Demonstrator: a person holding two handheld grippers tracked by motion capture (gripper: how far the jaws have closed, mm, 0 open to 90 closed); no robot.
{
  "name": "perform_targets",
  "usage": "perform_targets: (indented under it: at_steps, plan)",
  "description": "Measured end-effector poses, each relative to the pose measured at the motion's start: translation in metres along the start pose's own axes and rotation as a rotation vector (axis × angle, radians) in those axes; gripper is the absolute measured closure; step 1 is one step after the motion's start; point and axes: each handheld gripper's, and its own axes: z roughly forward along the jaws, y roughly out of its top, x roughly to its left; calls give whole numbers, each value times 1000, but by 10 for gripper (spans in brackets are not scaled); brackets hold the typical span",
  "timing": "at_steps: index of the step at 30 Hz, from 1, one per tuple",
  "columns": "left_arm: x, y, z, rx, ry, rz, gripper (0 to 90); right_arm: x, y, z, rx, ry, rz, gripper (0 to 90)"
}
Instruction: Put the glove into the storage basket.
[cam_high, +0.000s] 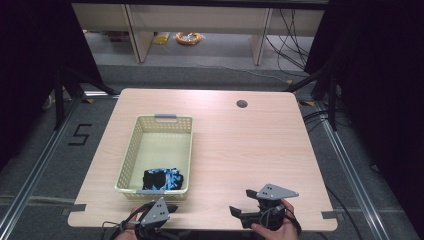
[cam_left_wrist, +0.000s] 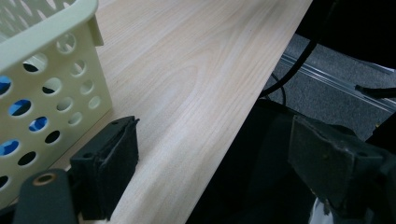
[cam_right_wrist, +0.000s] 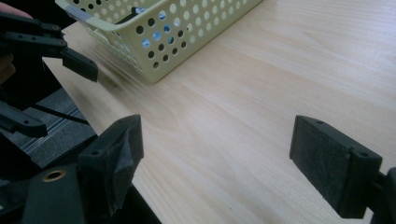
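Blue and black cloth (cam_high: 163, 178) is lying bunched in the near end of the pale yellow basket (cam_high: 131, 150), and I am seeing bits of its blue through the round holes in the basket wall in both gripper views. I am watching the basket sitting on the left half of the light wooden counter (cam_high: 250, 150), its near wall just beyond the counter's front edge.

My left gripper (cam_high: 167, 208) is hovering at that front edge, just beside the basket's near right corner, and its jaws are standing spread wide with nothing between them; in the left gripper view one jaw is sitting over the wood next to the basket wall and the other is hanging past the edge over the dark floor.

My right gripper (cam_high: 242, 202) is sitting further along the front edge, well apart from the basket, pointing left toward it. Its jaws are also spread wide, with only bare wood showing between them. A grey plate is riding on top of each gripper.
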Motion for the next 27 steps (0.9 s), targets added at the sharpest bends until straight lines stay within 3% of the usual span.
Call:
perform_targets:
  at_steps: [1, 2, 4, 5, 7, 8, 9, 10, 15, 16, 17, 18, 20, 23, 25, 26, 27]
  plan:
    - [0, -1, -1, 6, 11, 15, 155, 3, -1, -2, 12, 6, 29, 187]
    - [1, -2, -1, 7, 16, 25, 155, 1, -3, -1, -2, 11, -5, 185]
    - [1, -2, -2, 9, 28, 38, 155, 5, -6, -3, 0, 10, 19, 184]
    - [1, -3, -3, 14, 25, 31, 155, 3, -6, -3, 1, 8, -5, 184]
    - [3, -4, -5, 29, 32, 59, 155, 5, -10, -4, -4, 4, 1, 184]
    - [1, -5, -4, 19, 34, 27, 155, 7, -13, -5, 8, -7, 15, 184]
    - [2, -6, -4, 22, 35, 30, 155, 6, -14, -5, 18, -25, -15, 184]
    - [3, -6, -5, 43, 31, 38, 155, 8, -16, -6, 27, -19, 2, 184]
    - [2, -7, -3, 34, 34, 26, 155, 10, -24, -6, 68, -19, -28, 180]
    - [4, -7, -3, 47, 35, 61, 156, 11, -25, -8, 75, -32, -27, 180]
    - [4, -7, -3, 46, 33, 62, 155, 12, -27, -7, 71, -29, -31, 179]
    - [3, -7, -3, 47, 38, 37, 155, 12, -27, -8, 85, -34, -36, 178]
    - [3, -7, -2, 39, 23, 48, 155, 14, -29, -8, 84, -43, -24, 176]
    - [3, -7, -1, 34, 25, 45, 156, 11, -30, -8, 91, -50, -53, 175]
    - [2, -8, -1, 41, 32, 24, 156, 11, -30, -8, 92, -50, -57, 175]
    - [4, -8, -2, 62, 29, 36, 155, 12, -30, -8, 95, -46, -47, 174]
    - [3, -8, -1, 51, 34, 30, 156, 13, -31, -8, 103, -43, -34, 173]
